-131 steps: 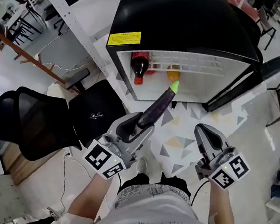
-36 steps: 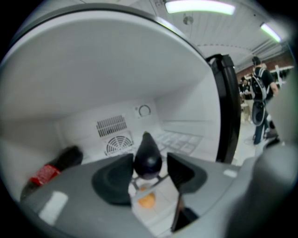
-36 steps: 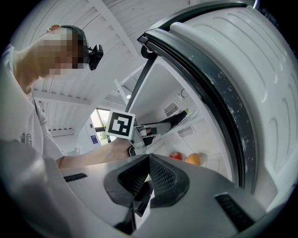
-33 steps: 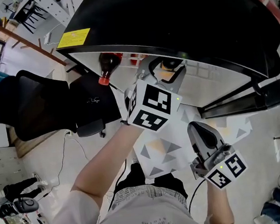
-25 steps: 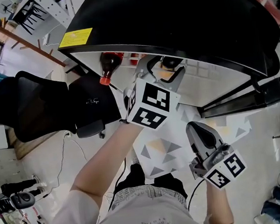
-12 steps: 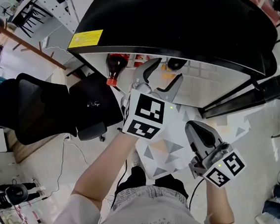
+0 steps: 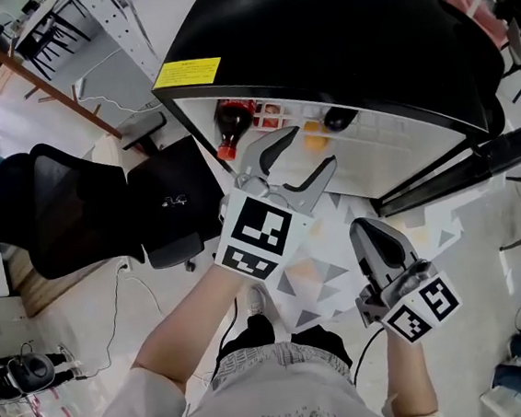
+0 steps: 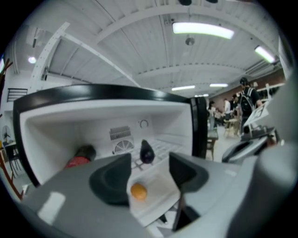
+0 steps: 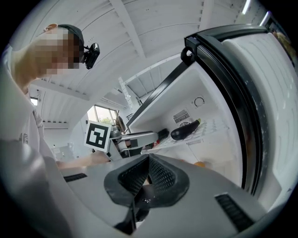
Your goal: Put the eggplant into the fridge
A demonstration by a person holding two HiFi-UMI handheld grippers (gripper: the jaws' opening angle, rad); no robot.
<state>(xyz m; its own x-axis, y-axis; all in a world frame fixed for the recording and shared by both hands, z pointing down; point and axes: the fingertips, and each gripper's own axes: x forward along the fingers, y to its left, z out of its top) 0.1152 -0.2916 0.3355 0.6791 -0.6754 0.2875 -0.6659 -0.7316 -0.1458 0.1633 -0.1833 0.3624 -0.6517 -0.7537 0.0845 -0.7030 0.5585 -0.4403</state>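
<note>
Head cam is looking steeply down from above the person [image 7: 282, 413], taking in the fridge [image 7: 336, 47] top, its open front & both grippers below. Left gripper [image 7: 310, 150] cam is sitting low just outside the opening, facing straight into the interior. It's framing the eggplant [image 8: 147, 152] on the wire shelf [image 8: 162, 147] & an orange fruit [image 8: 138, 191] through the gap betw. its jaws. Right gripper [image 7: 371, 233] cam is sitting further back, tilting up & across, catching the same interior obliquely plus the left gripper. All 3 views are sharing the shelf w/ the eggplant.
</note>
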